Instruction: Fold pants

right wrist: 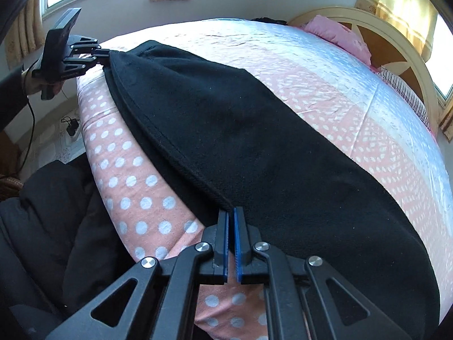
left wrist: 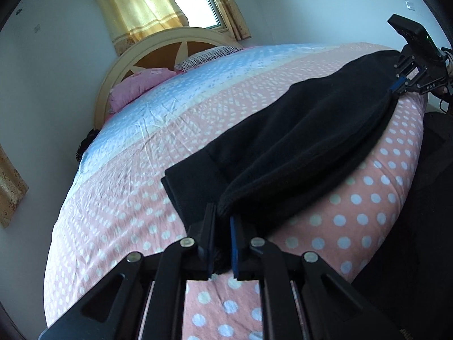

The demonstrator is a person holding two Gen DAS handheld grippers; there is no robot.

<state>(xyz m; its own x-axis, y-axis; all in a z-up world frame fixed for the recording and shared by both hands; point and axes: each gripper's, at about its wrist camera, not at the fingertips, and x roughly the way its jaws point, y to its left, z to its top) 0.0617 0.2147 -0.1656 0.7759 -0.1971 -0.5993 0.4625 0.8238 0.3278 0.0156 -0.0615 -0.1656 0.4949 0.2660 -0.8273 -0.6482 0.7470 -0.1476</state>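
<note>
Black pants (left wrist: 311, 130) lie lengthwise along the near edge of the bed, stretched between both grippers. In the left wrist view my left gripper (left wrist: 222, 214) is shut on one end of the pants, with dark cloth bunched between its blue pads. My right gripper (left wrist: 395, 85) shows far off at the upper right, pinching the other end. In the right wrist view my right gripper (right wrist: 230, 210) is shut on the hemmed edge of the pants (right wrist: 240, 130). The left gripper (right wrist: 105, 54) holds the far end at the upper left. The upper layer is lifted slightly off the layer beneath.
The bed (left wrist: 354, 215) has a pink polka-dot sheet with a blue band. A pink pillow (left wrist: 136, 85) and a striped pillow (left wrist: 206, 56) lie by the cream headboard (right wrist: 376, 25). A person's dark clothing (right wrist: 56, 212) is close beside the bed's edge. A charger (right wrist: 72, 126) lies on the floor.
</note>
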